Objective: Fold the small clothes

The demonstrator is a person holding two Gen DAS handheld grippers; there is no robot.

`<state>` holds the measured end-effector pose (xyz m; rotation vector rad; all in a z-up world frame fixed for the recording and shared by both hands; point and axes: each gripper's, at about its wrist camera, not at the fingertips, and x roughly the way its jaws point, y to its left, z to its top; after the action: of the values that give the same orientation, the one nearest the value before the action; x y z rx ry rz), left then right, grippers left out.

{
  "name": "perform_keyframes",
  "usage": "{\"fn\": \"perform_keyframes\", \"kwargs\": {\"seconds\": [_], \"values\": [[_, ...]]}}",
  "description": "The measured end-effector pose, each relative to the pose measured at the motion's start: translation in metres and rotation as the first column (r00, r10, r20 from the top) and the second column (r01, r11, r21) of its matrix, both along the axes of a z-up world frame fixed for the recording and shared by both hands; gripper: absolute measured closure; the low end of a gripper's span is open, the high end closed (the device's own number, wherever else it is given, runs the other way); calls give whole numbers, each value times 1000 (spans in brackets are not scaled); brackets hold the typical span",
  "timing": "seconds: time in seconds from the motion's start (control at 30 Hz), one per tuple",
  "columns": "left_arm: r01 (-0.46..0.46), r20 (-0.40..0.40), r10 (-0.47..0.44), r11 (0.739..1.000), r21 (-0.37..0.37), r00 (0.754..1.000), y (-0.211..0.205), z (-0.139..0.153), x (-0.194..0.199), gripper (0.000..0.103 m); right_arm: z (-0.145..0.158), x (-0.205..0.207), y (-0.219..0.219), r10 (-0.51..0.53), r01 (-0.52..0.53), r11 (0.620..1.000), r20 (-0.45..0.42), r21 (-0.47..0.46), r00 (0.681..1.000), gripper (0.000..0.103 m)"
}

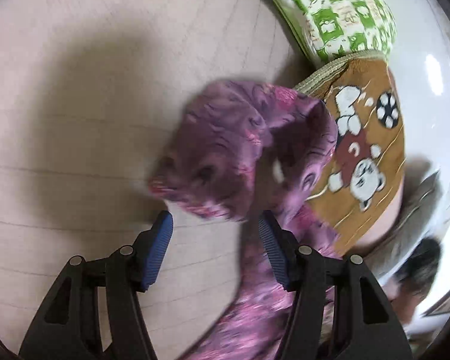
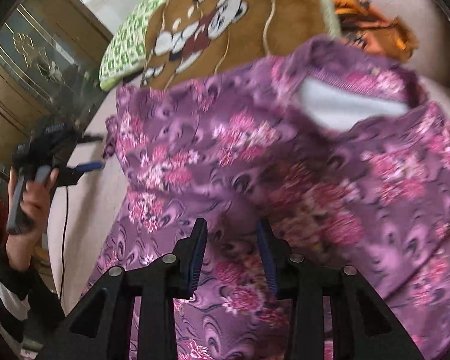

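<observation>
A purple floral garment lies spread on a pale pink surface, its neckline with a white lining at the upper right in the right wrist view. My right gripper is open just above the cloth, holding nothing. My left gripper is open, its blue pads apart; a bunched sleeve of the garment lies just ahead of it, and cloth runs under its right finger. The left gripper also shows in the right wrist view, beside the garment's left edge.
A brown cushion with cartoon dogs and a green-checked cushion lie beyond the garment. An orange cloth sits at the far right. A wooden cabinet stands to the left. A black cable hangs by my hand.
</observation>
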<state>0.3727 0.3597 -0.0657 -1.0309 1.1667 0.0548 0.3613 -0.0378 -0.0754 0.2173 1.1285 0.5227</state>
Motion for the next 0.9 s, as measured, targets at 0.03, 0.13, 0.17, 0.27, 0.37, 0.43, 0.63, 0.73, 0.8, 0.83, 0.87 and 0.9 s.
{"fn": "perform_keyframes", "kwargs": {"seconds": [0.03,0.13,0.17,0.27,0.37,0.43,0.63,0.73,0.8,0.83,0.87,0.9], "values": [[-18,1,18,1000,-7,1000,-3,-3,3,35,-3,-3,-3,-6,6,1000,-2,7,1000,67],[-97,27,97,995,-2,995,-6,-4,11,24,-4,-1,-9,-25,26,999,-16,47,1000,67],[-111,31,111,994,9,993,-6,-2,13,24,-5,-1,-13,-30,32,998,-24,62,999,67],[-94,41,92,994,47,995,-6,2,24,100,-6,-1,-17,-43,45,995,-22,86,999,67],[-63,64,59,996,64,996,-2,13,24,98,-5,-5,-18,-49,48,995,1,86,999,67],[-49,113,35,991,123,993,-5,34,17,98,-2,-9,-19,-54,53,996,16,78,998,68],[6,313,-132,927,374,941,-44,137,-35,98,17,-36,-38,-113,110,986,14,126,994,65],[35,350,-199,905,424,915,-68,164,-56,98,26,-56,-53,-144,141,981,8,133,990,65],[66,354,-210,924,377,911,-68,168,-73,98,31,-69,-64,-166,165,975,-7,149,986,65],[93,356,-230,928,362,906,-75,170,-86,98,35,-78,-71,-178,177,972,-6,152,984,65],[111,352,-249,922,370,902,-85,169,-91,98,37,-84,-74,-188,187,971,-5,152,982,65],[141,347,-287,911,388,893,-96,169,-101,98,39,-89,-78,-198,197,968,-8,155,980,65]]}}
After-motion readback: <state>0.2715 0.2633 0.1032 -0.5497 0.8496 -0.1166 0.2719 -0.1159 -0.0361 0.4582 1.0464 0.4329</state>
